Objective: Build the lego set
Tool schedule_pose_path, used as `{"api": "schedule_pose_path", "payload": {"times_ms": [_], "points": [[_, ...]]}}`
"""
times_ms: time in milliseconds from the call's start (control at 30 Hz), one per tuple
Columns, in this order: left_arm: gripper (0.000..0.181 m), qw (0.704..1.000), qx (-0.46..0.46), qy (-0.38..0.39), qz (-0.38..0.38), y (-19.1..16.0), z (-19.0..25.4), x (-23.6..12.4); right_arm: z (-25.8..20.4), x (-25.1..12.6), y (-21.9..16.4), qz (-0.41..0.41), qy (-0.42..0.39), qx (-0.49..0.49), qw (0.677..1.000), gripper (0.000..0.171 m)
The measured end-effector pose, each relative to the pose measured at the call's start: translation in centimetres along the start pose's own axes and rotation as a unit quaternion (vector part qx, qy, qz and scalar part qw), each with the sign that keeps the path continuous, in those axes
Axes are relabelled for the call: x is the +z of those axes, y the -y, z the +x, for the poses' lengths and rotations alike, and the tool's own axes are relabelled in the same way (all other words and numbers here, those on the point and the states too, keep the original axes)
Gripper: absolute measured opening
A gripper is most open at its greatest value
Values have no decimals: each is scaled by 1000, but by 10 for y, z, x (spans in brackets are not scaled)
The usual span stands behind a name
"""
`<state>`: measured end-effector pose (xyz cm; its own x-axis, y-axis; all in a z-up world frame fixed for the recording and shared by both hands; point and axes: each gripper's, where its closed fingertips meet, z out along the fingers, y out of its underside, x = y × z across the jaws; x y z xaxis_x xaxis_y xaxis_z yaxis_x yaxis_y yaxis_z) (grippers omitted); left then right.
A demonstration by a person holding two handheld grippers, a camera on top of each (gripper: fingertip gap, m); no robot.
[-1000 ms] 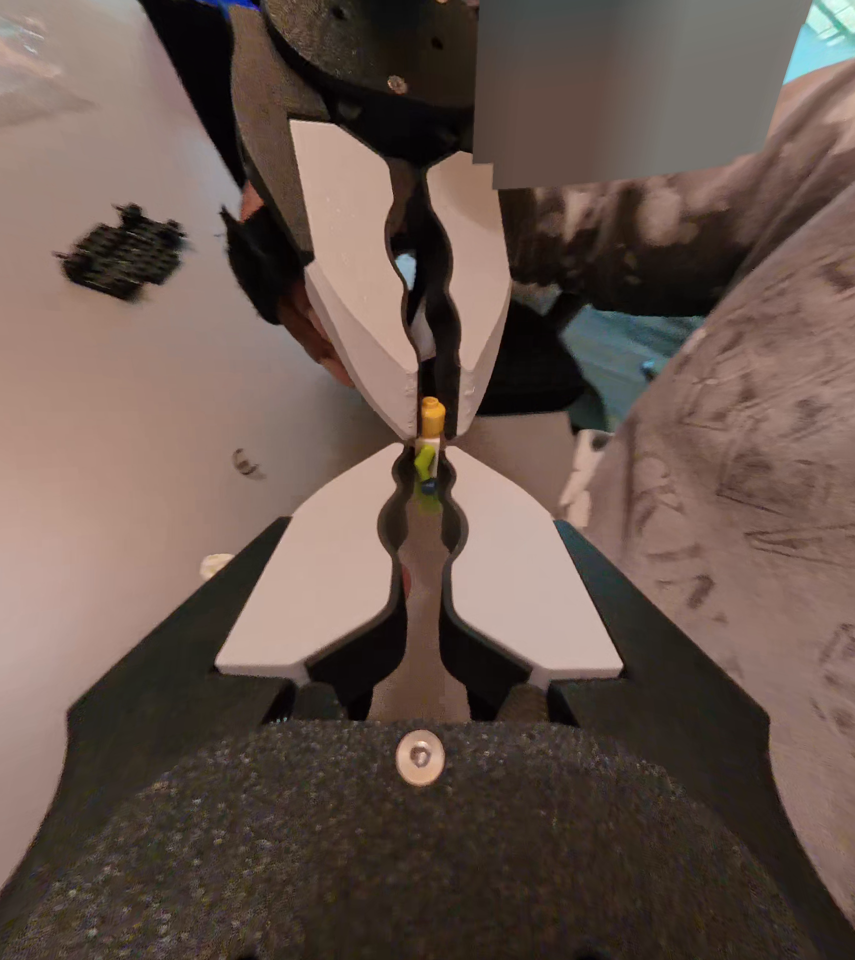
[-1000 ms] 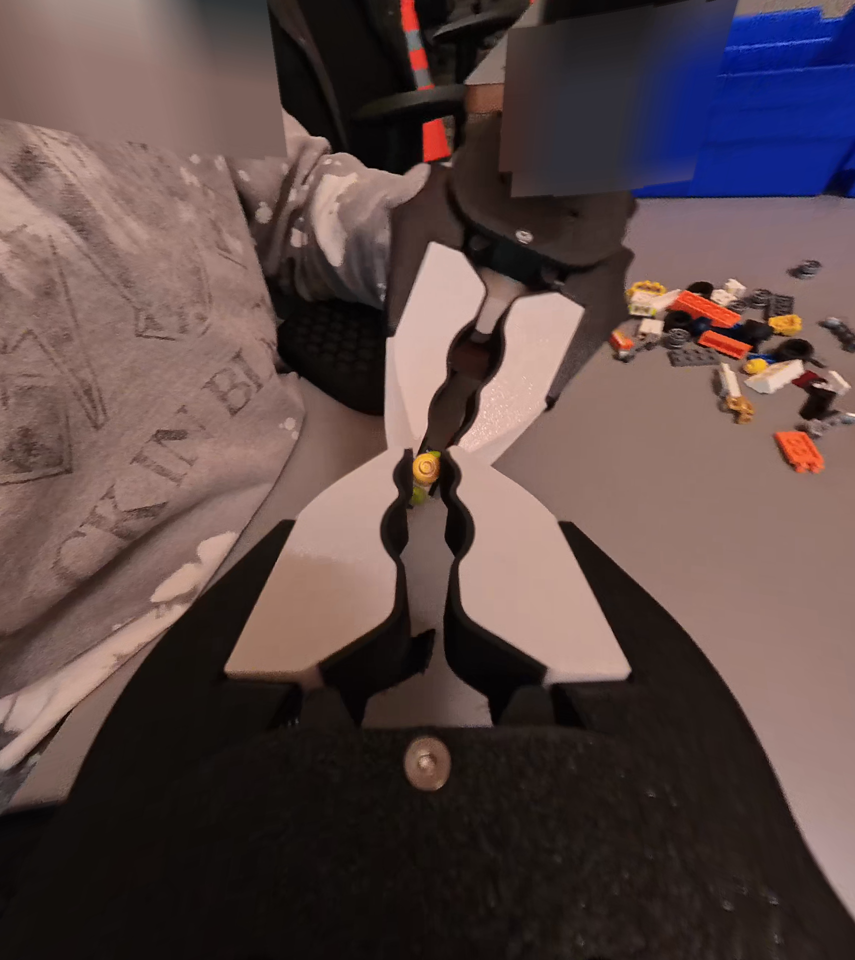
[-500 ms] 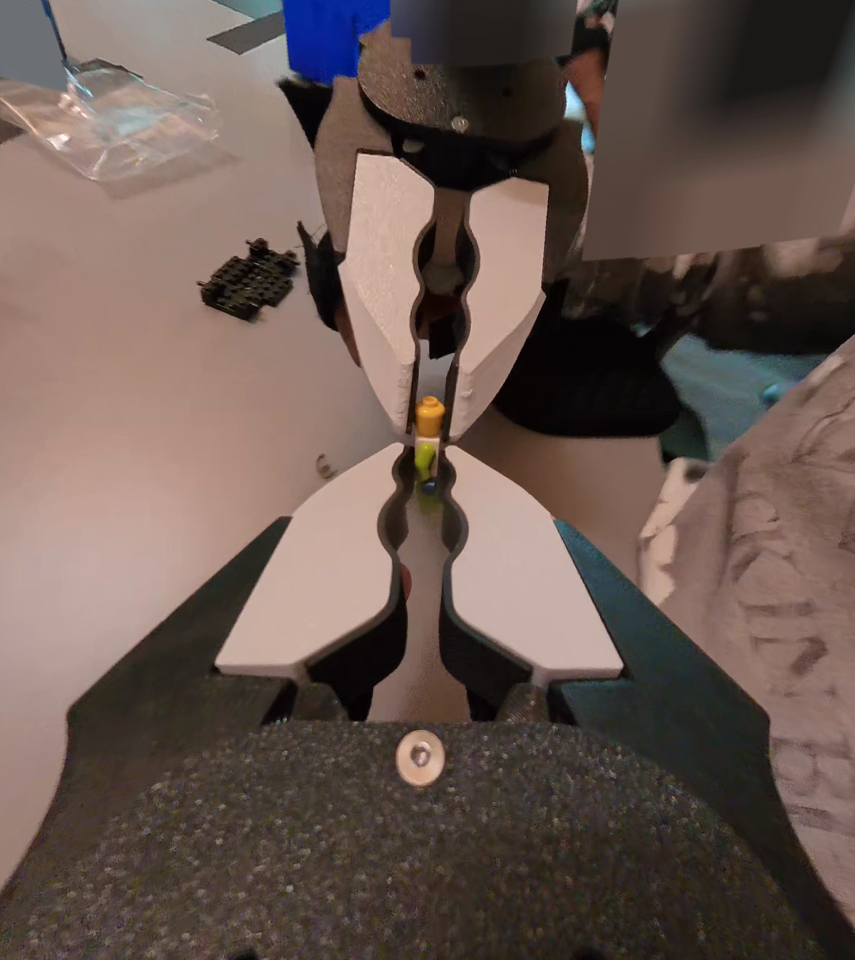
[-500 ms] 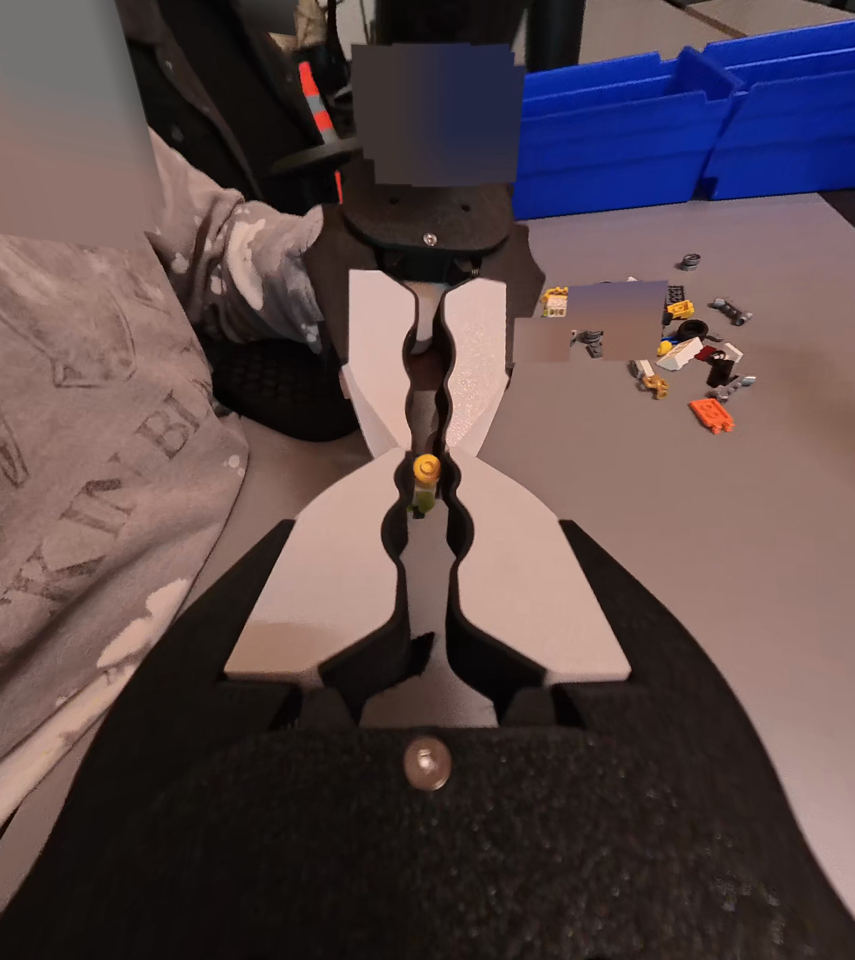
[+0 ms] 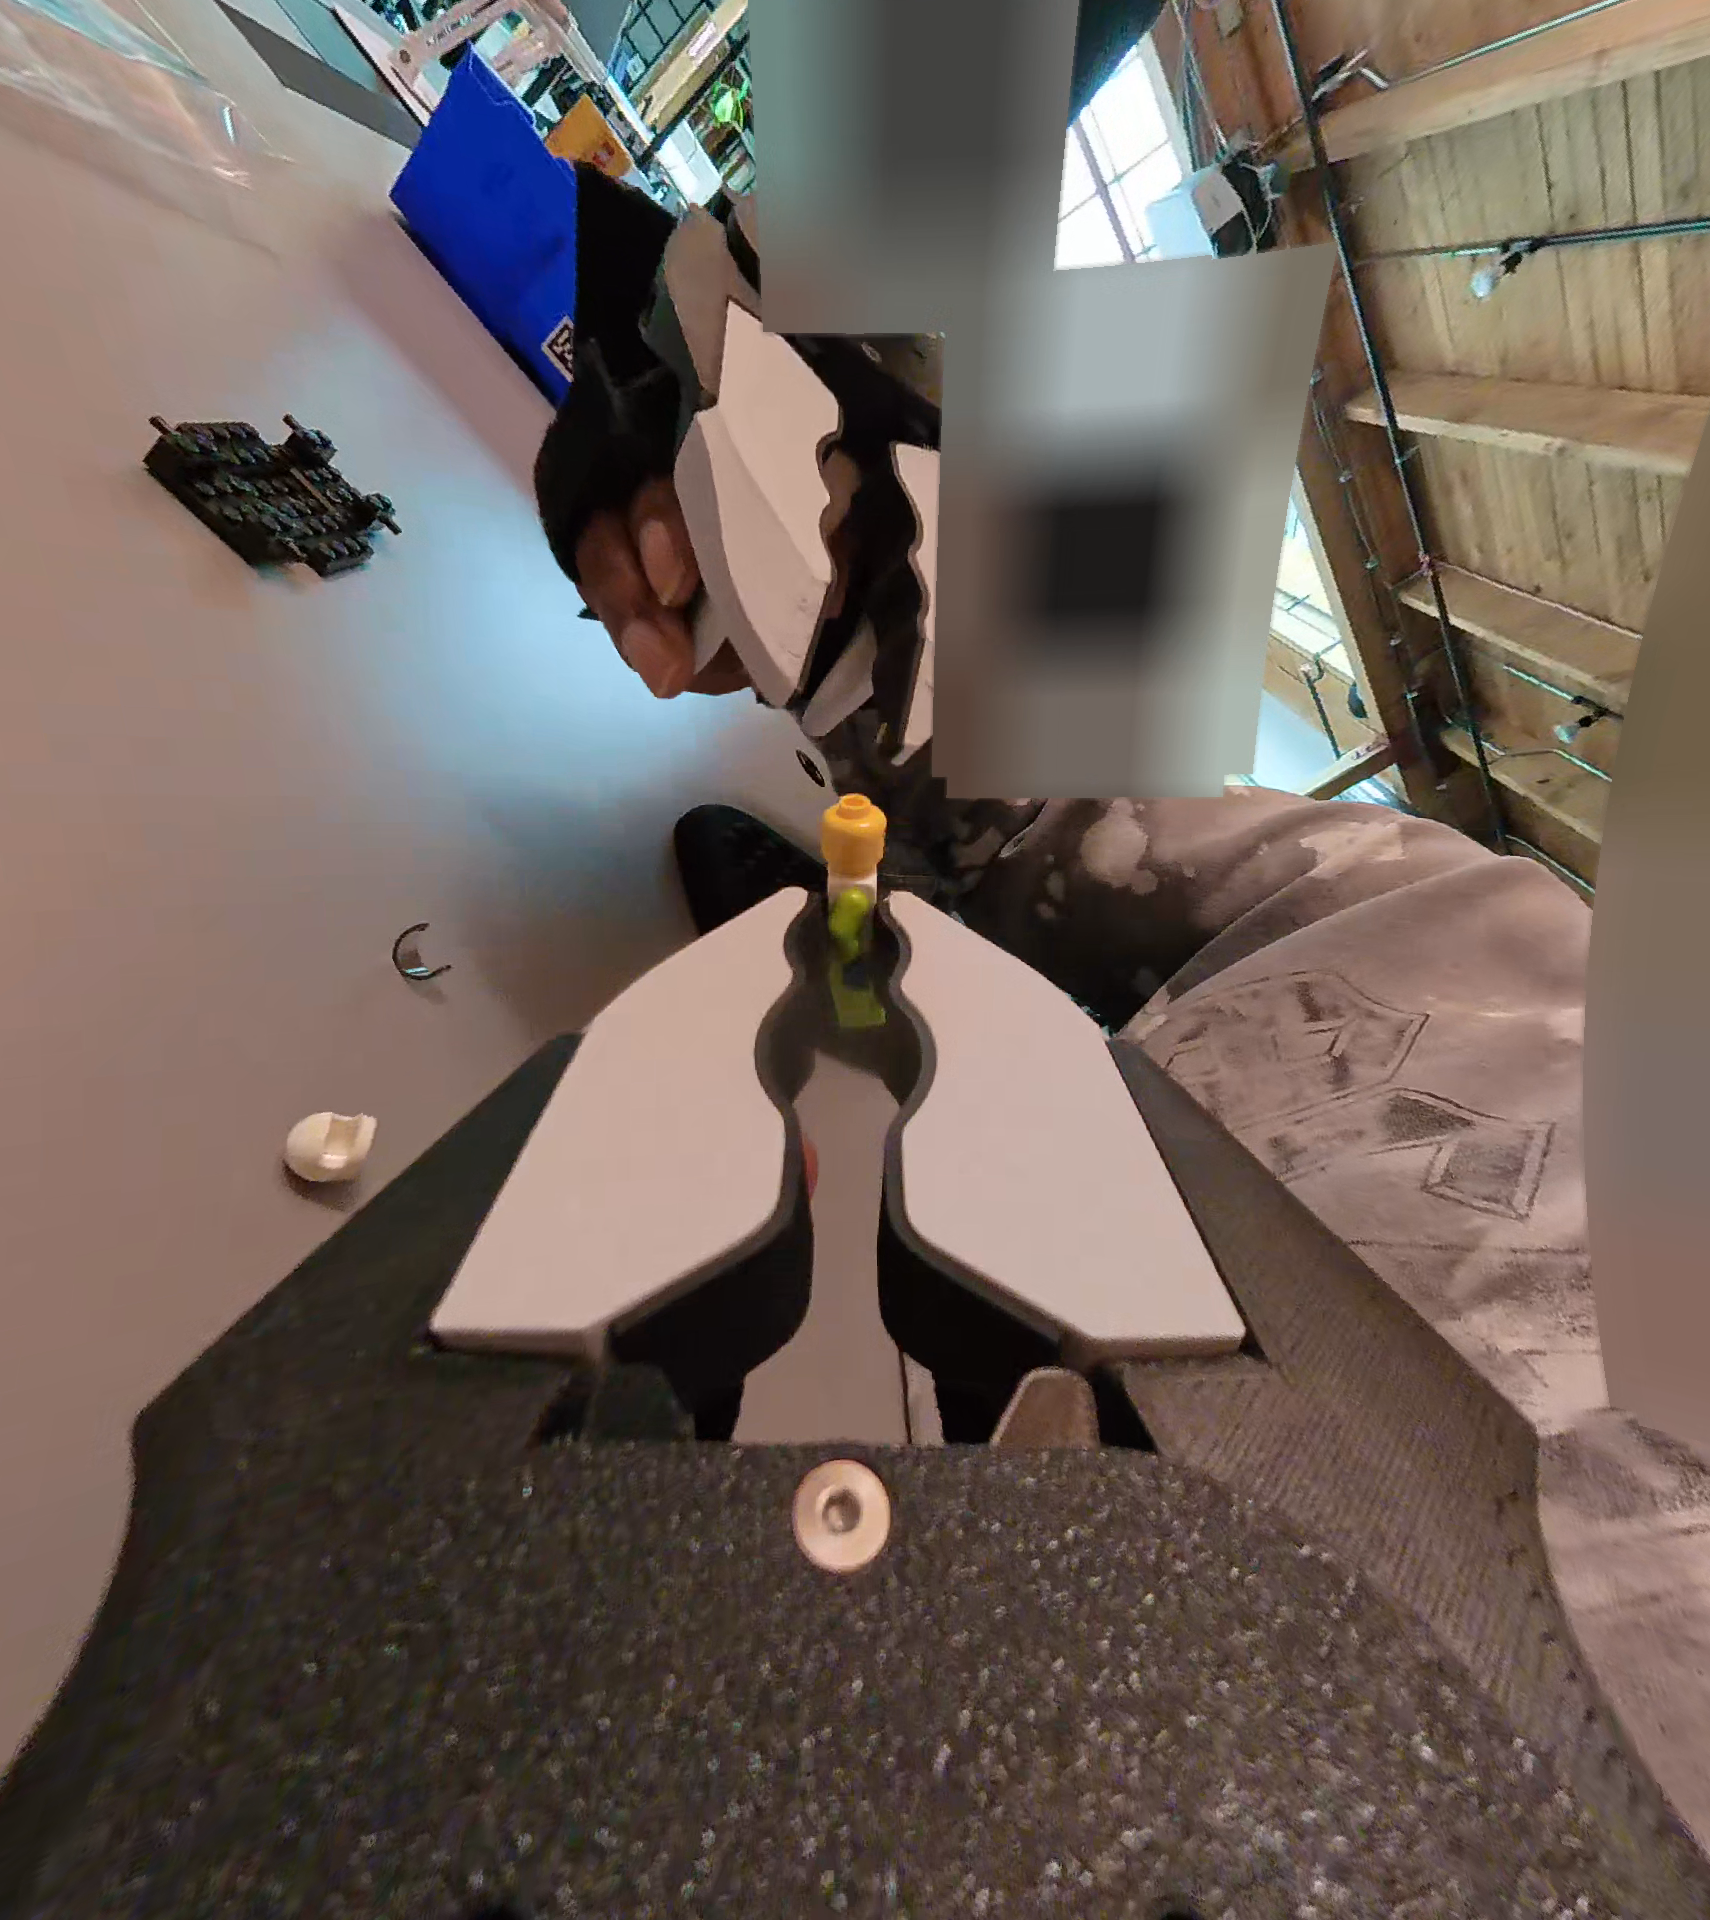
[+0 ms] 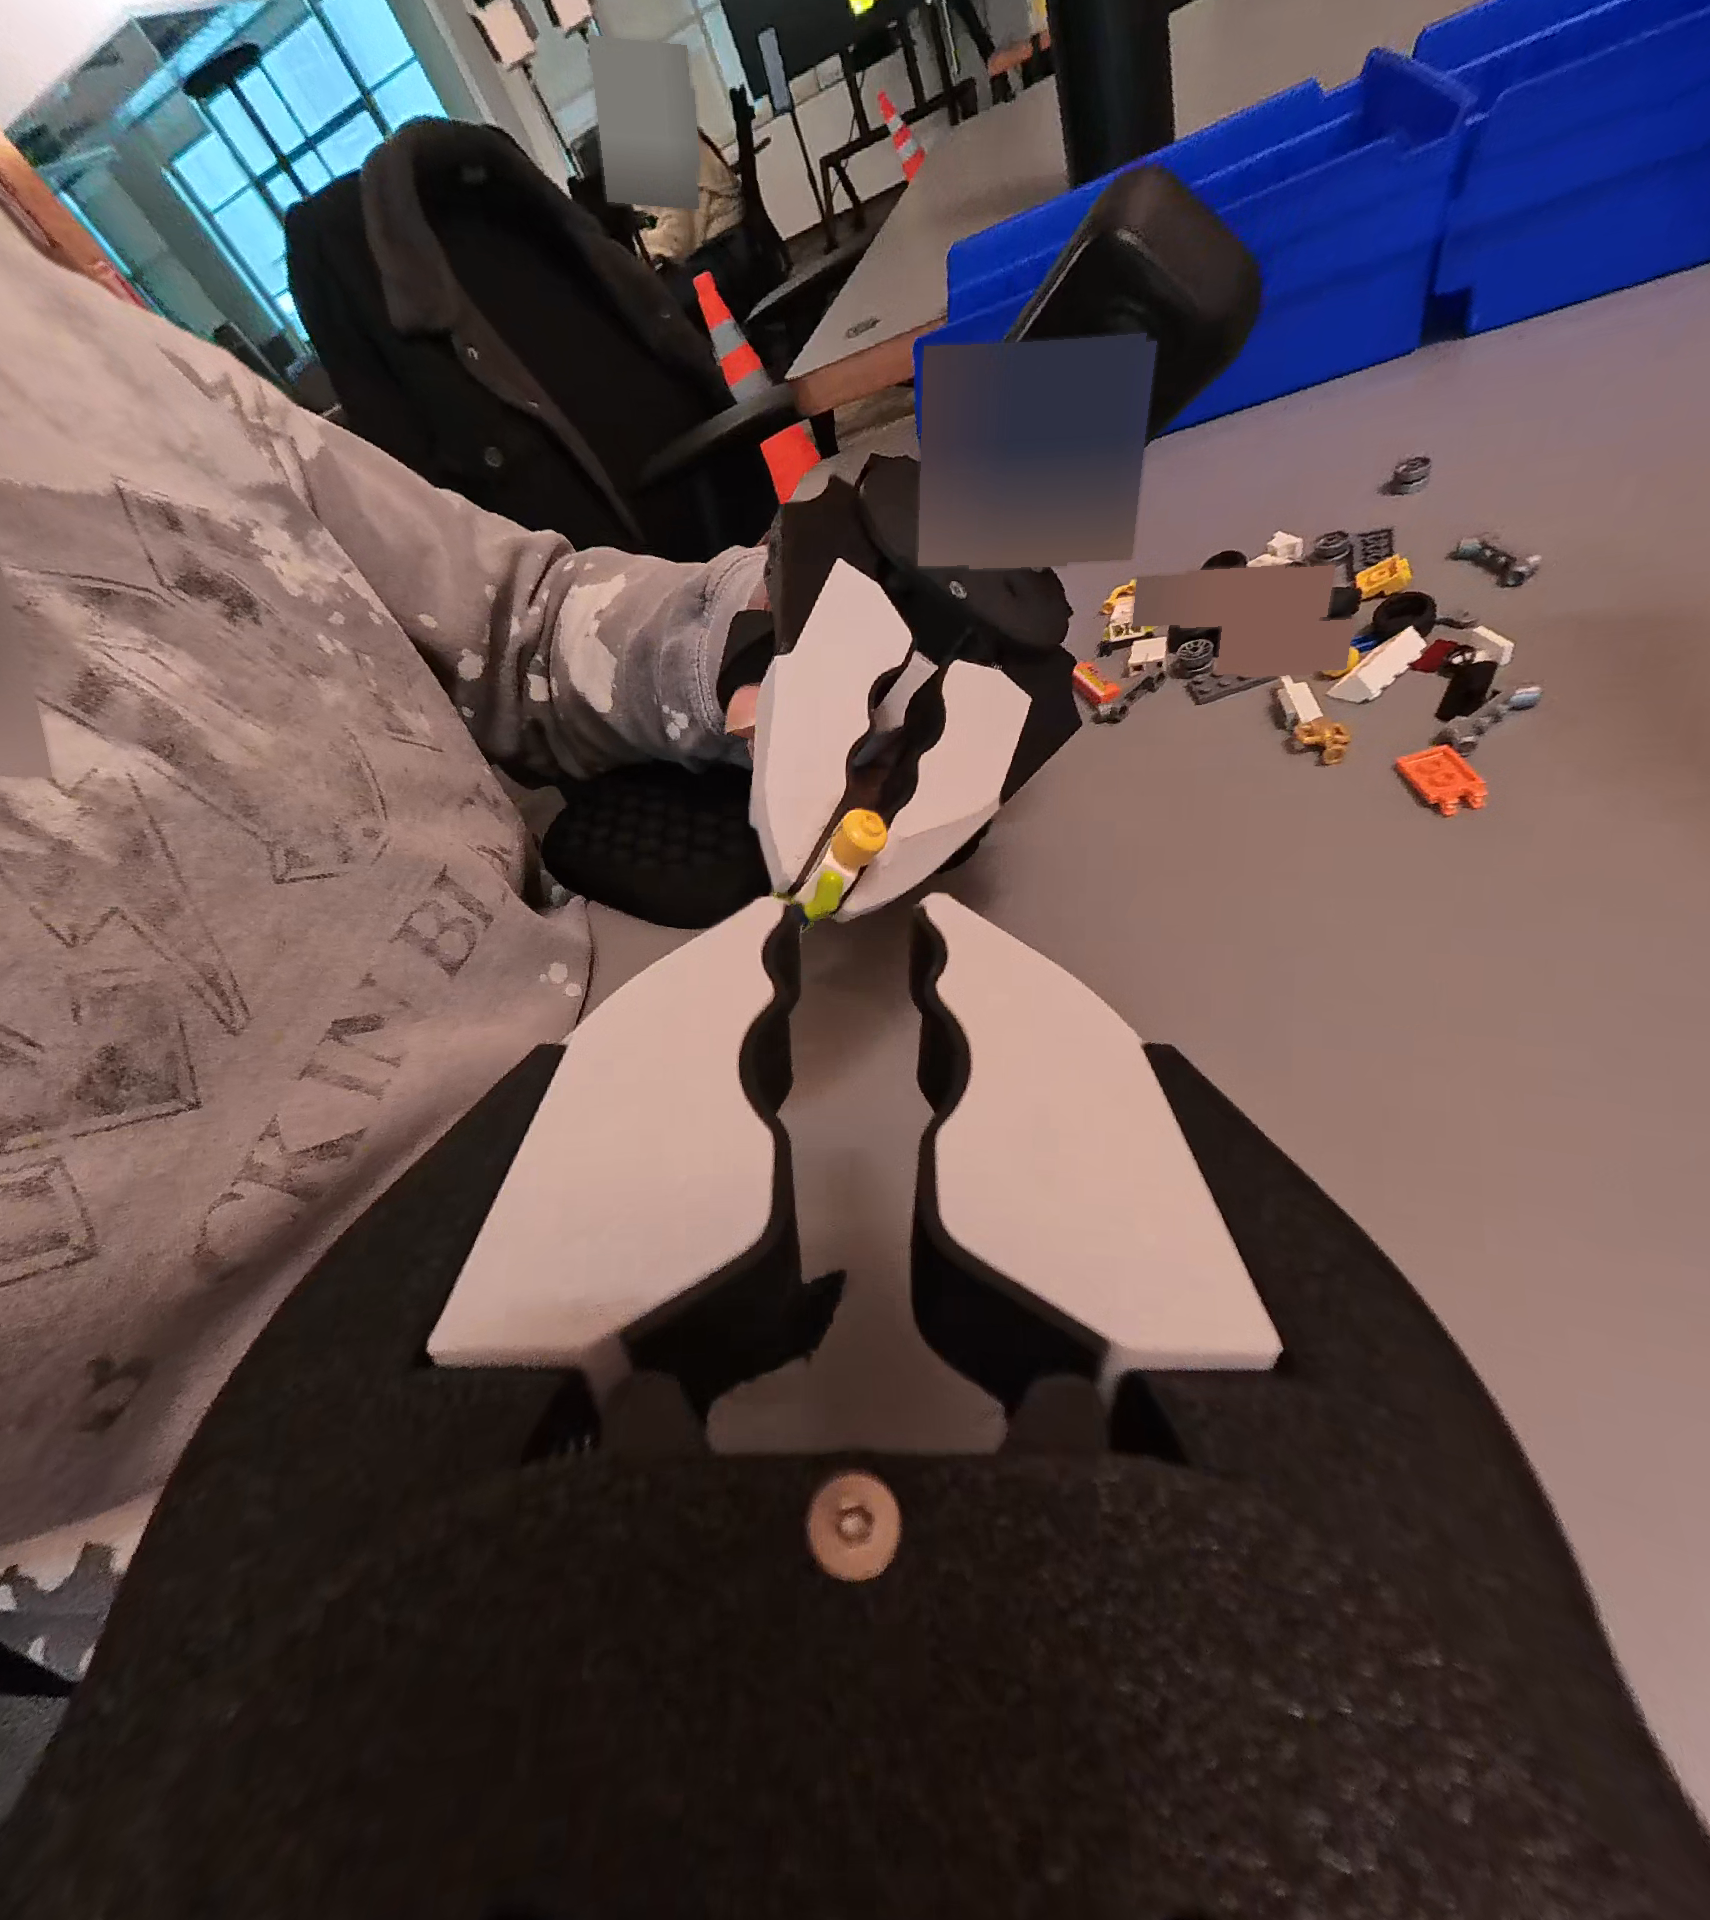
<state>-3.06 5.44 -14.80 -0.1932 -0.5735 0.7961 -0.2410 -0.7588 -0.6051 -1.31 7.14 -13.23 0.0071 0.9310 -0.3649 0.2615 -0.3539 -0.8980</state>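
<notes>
A minifigure (image 5: 853,828) with a yellow head, white torso and lime arm sticks out of my left gripper (image 5: 851,899), which is shut on its lower body. In the right wrist view the minifigure (image 6: 856,836) sits tilted between the left gripper's white fingers (image 6: 809,727). My right gripper (image 6: 851,914) is open and empty, its tips just short of the figure. The right gripper's fingers (image 5: 757,520) also show farther off in the left wrist view, partly hidden by a blur patch.
A black studded chassis (image 5: 269,494), a small dark curved piece (image 5: 420,951) and a white rounded piece (image 5: 329,1143) lie on the grey table (image 5: 103,779). A pile of loose bricks (image 6: 1350,675), an orange plate (image 6: 1441,779) and blue bins (image 6: 1557,177) are at the right. A grey sleeve (image 6: 207,831) is at the left. From either gripper's tips it is about 12 cm to the small dark curved piece (image 5: 420,951).
My right gripper has opened, let go of the minifigure's head and drawn back. The left gripper still holds the figure and has tilted.
</notes>
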Motion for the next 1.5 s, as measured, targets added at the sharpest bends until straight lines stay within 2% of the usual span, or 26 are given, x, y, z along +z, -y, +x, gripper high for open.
{"api": "schedule_pose_path", "payload": {"times_ms": [367,467,600,733,833,1167,1500], "points": [[8,1000,-2,15,-6,-3,-5,0,7,20,0,8,53,58,997,19],[8,998,20,54,-5,0,-14,-6,13,22,-4,0,34,53,998,17],[8,983,89,161,-15,7,-40,-25,39,28,-42,-94,-69,15,993,17],[8,964,128,231,-32,7,-60,-37,52,44,-86,-194,-123,-7,973,20],[8,959,133,247,-43,4,-66,-39,55,55,-101,-234,-133,-27,963,18],[8,949,154,268,-58,4,-70,-46,55,67,-98,-275,-129,-92,948,16],[8,947,153,271,-82,-4,-76,-49,56,73,-103,-294,-121,-98,943,13]]}}
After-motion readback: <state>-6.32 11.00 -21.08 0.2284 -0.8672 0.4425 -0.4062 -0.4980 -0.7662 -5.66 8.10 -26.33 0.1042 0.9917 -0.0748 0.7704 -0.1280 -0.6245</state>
